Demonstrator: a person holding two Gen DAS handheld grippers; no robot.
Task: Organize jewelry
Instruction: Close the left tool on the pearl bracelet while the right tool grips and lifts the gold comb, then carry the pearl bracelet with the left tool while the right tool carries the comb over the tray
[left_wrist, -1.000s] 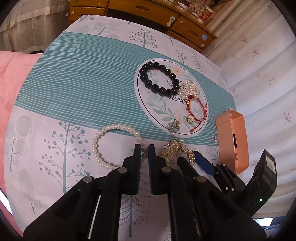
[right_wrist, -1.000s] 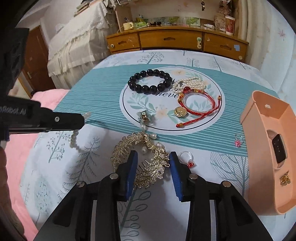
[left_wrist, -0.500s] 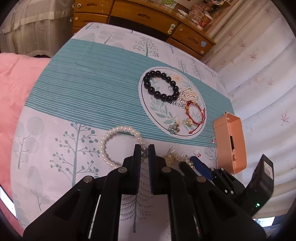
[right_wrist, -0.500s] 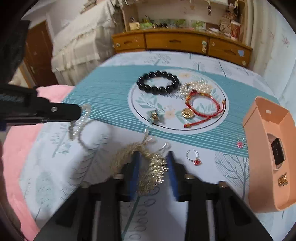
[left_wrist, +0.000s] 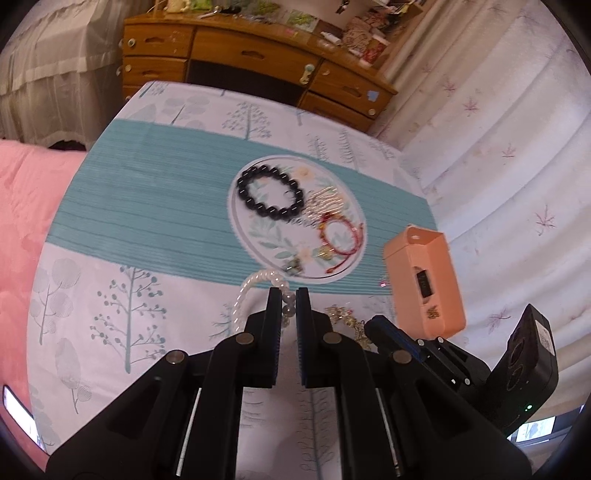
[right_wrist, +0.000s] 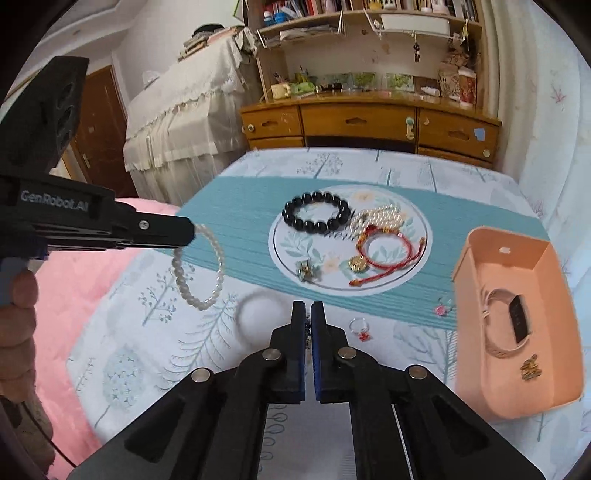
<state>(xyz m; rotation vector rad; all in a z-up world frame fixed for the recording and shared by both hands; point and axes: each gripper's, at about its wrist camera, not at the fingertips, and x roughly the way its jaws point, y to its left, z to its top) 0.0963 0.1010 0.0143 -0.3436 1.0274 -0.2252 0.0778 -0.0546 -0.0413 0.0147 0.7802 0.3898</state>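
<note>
My left gripper (left_wrist: 284, 291) is shut on a white pearl bracelet (left_wrist: 255, 282) and holds it above the cloth; in the right wrist view the bracelet (right_wrist: 199, 269) hangs from the left gripper's tip (right_wrist: 190, 232). My right gripper (right_wrist: 307, 306) is shut on the gold leaf hair comb, of which only a dark sliver (right_wrist: 307, 328) shows between the pads; gold bits of it (left_wrist: 347, 319) show in the left wrist view. An orange box (right_wrist: 517, 317) at the right holds a smartwatch and a gold piece.
A round printed plate (right_wrist: 288, 251) holds a black bead bracelet (right_wrist: 316, 216), a small pearl bracelet (right_wrist: 380, 218), a red cord bracelet (right_wrist: 388, 251) and a flower clip (right_wrist: 306, 271). A ring (right_wrist: 360, 328) and a pink stud (right_wrist: 441, 309) lie on the cloth. A wooden dresser stands behind.
My left gripper lifted the pearl bracelet off the cloth. My right gripper closed on the gold comb and raised it; both views rose and tilted toward the dresser.
</note>
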